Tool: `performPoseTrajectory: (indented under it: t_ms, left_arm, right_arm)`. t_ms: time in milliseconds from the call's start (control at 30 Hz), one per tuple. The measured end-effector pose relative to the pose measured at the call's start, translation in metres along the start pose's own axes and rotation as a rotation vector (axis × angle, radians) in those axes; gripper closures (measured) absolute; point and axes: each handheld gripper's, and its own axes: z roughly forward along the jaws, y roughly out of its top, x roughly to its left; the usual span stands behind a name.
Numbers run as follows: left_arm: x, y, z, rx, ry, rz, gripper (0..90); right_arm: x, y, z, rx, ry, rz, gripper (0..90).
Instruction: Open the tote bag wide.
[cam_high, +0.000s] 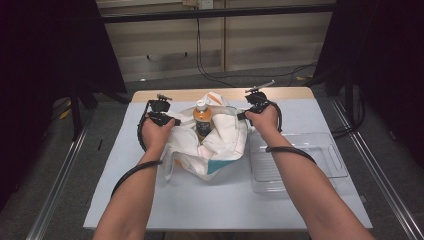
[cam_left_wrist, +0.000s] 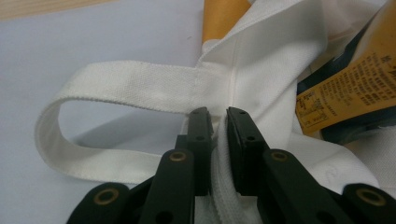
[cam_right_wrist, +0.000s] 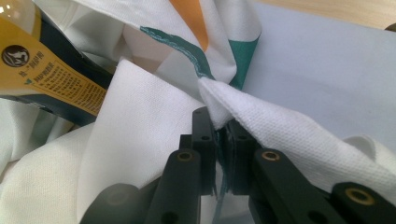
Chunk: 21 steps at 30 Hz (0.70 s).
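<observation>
two hand-held grippers (cam_high: 176, 121) (cam_high: 241, 116) clamping one bag (cam_high: 227, 137), one bottle (cam_high: 202, 119)

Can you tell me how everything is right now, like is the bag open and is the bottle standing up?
Cloth bag: open at the top, held at both sides.
Bottle: upright inside the bag, cap on.
Bag handle: loose loop lying on the table.
Clear plastic tray: empty, flat on the table.
Left gripper: shut on the bag's edge.
Right gripper: shut on the bag's edge.

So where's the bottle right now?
In the high view the bottle stands upright inside the open white bag at table centre, between the left gripper and right gripper.
</observation>
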Motion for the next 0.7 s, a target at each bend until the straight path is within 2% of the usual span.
performPoseTrajectory:
  t_ms: [67, 233, 367, 500, 633, 700]
  left_arm:
    - [0.001, -0.001, 0.001, 0.015, 0.003, 0.002, 79.9]
    - [0.002, -0.005, 0.005, 0.016, -0.001, -0.015, 79.9]
    - [0.002, -0.006, 0.006, 0.017, -0.002, -0.017, 80.0]
    - [0.001, -0.007, 0.009, 0.027, 0.013, -0.020, 80.3]
    - [0.001, -0.009, 0.011, 0.031, 0.011, -0.017, 80.3]
    - [0.001, -0.009, 0.010, 0.035, 0.012, -0.011, 80.3]
  right_arm:
    - [0.000, 0.000, 0.001, 0.014, 0.002, 0.003, 84.5]
    - [0.000, -0.001, 0.005, 0.038, -0.007, -0.016, 84.5]
    - [-0.001, -0.004, 0.008, 0.038, -0.008, -0.024, 84.5]
    - [-0.001, -0.006, 0.011, 0.057, -0.012, -0.020, 84.5]
    - [-0.002, -0.008, 0.014, 0.077, -0.013, -0.034, 84.6]
    - [-0.003, -0.008, 0.016, 0.092, -0.010, -0.066, 84.6]
